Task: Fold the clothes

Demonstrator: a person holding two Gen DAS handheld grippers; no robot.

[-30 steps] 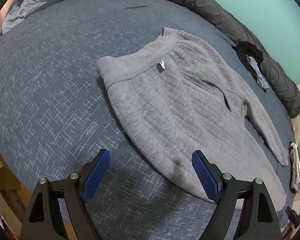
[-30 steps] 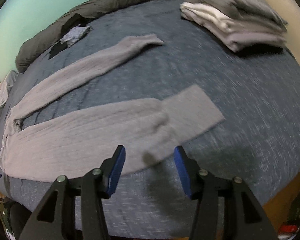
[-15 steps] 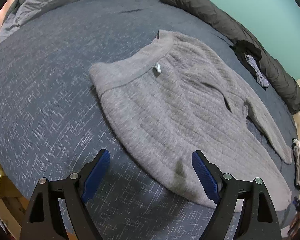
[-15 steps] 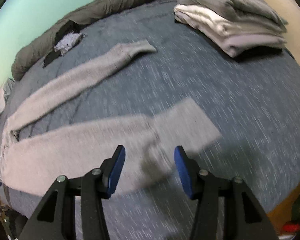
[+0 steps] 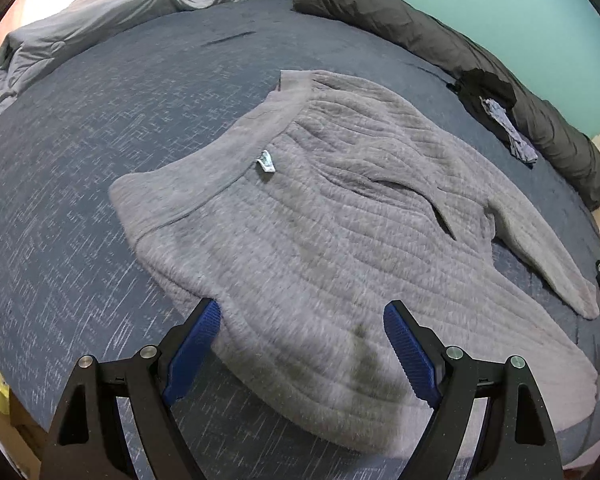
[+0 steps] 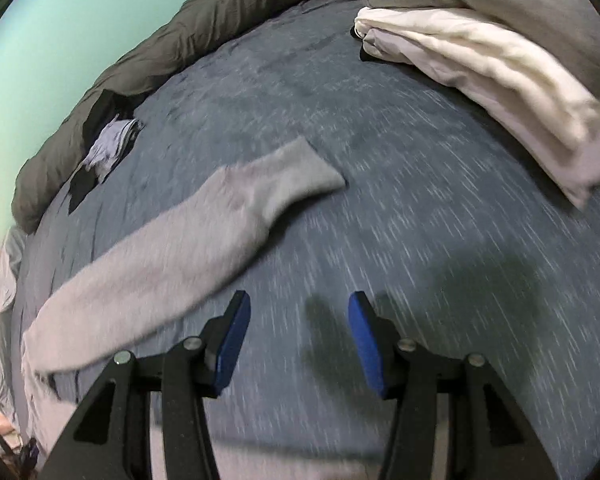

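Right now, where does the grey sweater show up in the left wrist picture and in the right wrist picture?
Left wrist view: the grey sweater fills the centre, spread flat on the blue bedspread, its near edge between the open left tongs.
Right wrist view: only one sleeve shows, left of centre, blurred.
Shared landmark: the dark rolled bedding along the teal wall.

No text, brand or number can be read. The small white tag (image 5: 266, 161) near the waistband of the grey sweater (image 5: 340, 248) is too small to make out.
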